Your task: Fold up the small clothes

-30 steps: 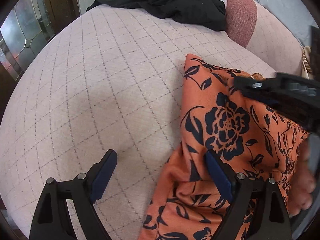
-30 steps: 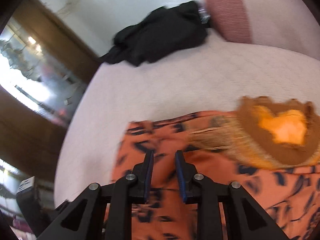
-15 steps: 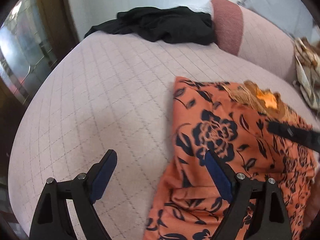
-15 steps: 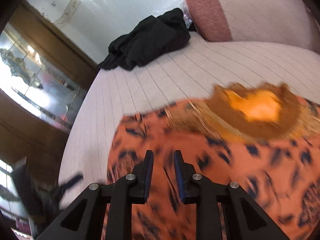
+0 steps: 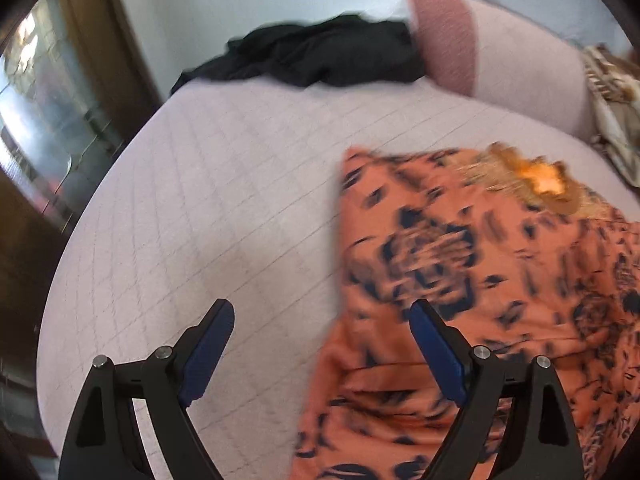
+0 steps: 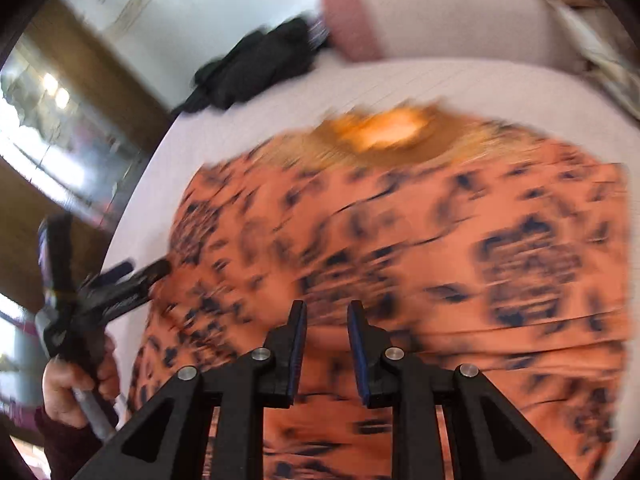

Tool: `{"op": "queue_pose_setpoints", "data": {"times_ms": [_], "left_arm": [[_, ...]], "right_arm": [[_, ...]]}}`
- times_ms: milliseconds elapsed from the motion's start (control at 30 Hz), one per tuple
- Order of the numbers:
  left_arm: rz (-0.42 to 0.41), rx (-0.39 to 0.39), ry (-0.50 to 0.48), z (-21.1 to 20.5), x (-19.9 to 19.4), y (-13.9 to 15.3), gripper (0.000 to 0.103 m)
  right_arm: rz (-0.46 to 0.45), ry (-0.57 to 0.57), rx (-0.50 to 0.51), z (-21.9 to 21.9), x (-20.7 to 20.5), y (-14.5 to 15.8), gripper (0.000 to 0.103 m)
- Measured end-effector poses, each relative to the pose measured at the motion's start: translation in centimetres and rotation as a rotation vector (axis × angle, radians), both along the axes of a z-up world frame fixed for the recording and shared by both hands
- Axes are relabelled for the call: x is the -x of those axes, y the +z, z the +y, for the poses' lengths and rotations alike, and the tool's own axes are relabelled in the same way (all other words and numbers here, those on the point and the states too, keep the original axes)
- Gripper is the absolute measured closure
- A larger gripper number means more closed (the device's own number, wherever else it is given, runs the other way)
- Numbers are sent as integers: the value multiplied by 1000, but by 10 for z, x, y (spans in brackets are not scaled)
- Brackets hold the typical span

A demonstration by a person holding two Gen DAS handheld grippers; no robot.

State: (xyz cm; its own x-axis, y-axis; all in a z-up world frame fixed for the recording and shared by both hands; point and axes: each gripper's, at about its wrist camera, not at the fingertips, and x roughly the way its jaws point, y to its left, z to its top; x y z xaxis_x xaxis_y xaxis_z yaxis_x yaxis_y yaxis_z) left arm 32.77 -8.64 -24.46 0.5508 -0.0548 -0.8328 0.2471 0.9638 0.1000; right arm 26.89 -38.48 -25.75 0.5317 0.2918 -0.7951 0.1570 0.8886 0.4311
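Left gripper (image 5: 322,334) spread wide beside the orange garment (image 5: 480,280); right gripper (image 6: 326,322) narrowed, empty, above it.

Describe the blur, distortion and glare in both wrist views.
Left wrist view: fisheye bends the pink bedcover into a dome; the orange floral garment is motion-smeared, the left gripper sharp. Right wrist view: heavier smear streaks the garment's print sideways; the right gripper stays crisp; bright window glare at left.
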Motion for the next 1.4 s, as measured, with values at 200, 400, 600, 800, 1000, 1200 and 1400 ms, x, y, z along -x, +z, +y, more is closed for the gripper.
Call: {"op": "queue_pose_setpoints", "data": {"times_ms": [200,400,600,800,1000,1200,1400], "left_arm": [[24,-24,-127,-41,16,-8,13],[64,-117,-152,-49,20,-21,11],[41,-62,-140,-40,18,-10,11],[39,-160,-179,-51,32,-19,11],[44,-99,-166,-45,33,-11,11],[24,6,-198,-56,45,4,11],[55,-55,-229,-52,81,-12,11]], "right_arm": [[-2,-358,-66,-121,20,-12,77],[58,-431,4,-165,-3,-44,79],[6,-394,16,-144,18,-17,79],[81,-263,69,-115,63,-29,78],[30,-296,9,-108,115,-11,79],[-10,-332,-53,-111,164,-12,79],[12,-261,-97,-82,143,-26,79]]}}
